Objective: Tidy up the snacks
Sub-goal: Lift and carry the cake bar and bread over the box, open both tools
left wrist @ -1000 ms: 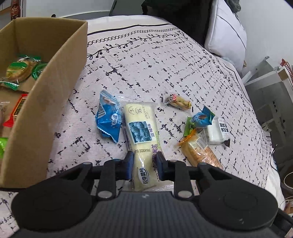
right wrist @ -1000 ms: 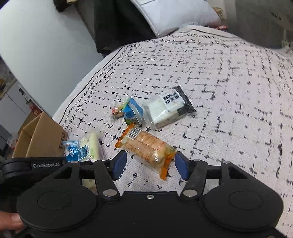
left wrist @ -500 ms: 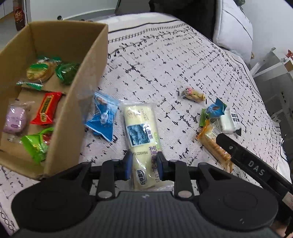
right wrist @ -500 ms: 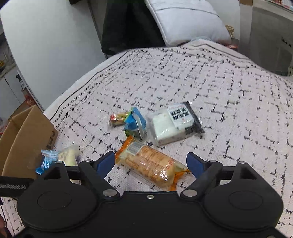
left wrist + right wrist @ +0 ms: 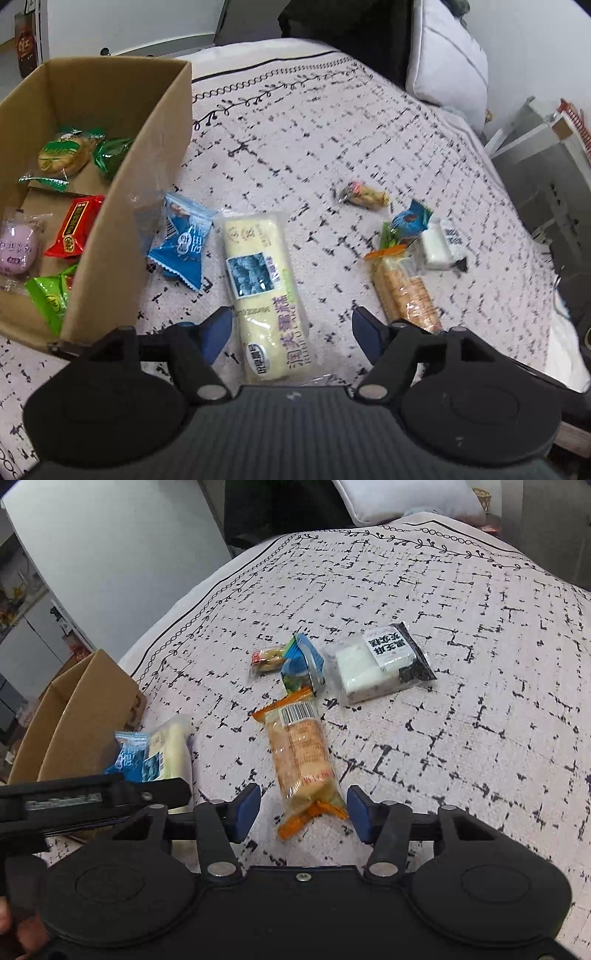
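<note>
Left gripper (image 5: 291, 334) opening astride pale cake packet (image 5: 264, 291) on bedspread (image 5: 332, 140); right gripper (image 5: 303, 812) closing around cracker sleeve (image 5: 301, 760), pads apart. Light, crinkly, probably brittle; grasp mid-body.

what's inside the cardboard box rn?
Cardboard box holds round yellow-green pastry, dark green packet, red packet, purple bun, bright green packet. Near wall hides the rest.
</note>
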A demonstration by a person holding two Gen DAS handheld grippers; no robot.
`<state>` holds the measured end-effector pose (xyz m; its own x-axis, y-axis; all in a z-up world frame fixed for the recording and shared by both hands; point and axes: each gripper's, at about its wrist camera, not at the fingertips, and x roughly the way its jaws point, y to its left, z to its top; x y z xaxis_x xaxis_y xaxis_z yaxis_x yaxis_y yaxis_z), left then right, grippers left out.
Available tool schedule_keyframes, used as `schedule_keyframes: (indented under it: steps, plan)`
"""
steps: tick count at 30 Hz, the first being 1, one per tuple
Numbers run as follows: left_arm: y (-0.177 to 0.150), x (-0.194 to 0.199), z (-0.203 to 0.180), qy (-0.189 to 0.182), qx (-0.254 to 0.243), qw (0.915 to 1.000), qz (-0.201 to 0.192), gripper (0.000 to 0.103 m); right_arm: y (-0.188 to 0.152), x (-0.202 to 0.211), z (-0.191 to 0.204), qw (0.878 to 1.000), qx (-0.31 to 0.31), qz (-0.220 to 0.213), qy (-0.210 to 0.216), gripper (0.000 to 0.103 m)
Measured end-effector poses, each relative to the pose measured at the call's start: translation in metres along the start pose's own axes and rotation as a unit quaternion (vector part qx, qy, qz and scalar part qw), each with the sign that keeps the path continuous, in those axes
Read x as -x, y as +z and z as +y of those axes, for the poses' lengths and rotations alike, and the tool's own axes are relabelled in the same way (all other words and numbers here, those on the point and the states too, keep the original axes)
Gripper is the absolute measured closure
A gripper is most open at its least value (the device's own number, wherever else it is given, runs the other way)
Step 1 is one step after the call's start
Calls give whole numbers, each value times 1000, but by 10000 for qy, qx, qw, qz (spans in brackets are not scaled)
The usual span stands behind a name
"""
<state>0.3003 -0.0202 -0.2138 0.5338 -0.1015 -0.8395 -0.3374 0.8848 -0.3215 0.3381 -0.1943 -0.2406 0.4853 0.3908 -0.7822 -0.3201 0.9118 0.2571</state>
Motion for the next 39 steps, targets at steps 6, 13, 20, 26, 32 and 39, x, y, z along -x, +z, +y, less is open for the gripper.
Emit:
schedule_keyframes:
  steps: [6, 13, 20, 26, 32, 39]
  plan:
    - [-4, -8, 6, 155, 55, 9999, 2, 33, 4, -1, -1, 9995, 64, -203, -234, 49]
    - [-5, -17, 8, 253, 88, 9996, 0, 59, 11, -10, 0, 9991, 181, -276, -259, 35]
    - [-4, -13, 4, 312, 9, 9995, -93, 67, 6, -18, 12, 9971, 630, -224, -350, 39]
    - [-2, 2, 0, 268, -96, 9992, -296, 68, 4, -11, 12, 9979, 578, -115, -270, 68]
    - [0, 23, 0, 164, -109, 9987, -476, 69, 1, 9, 20, 9967, 696, -338, -228, 69]
    - [11, 56, 0, -48, -110, 9967, -799, 69, 5, 36, 26, 9964, 516, -666, -112, 69]
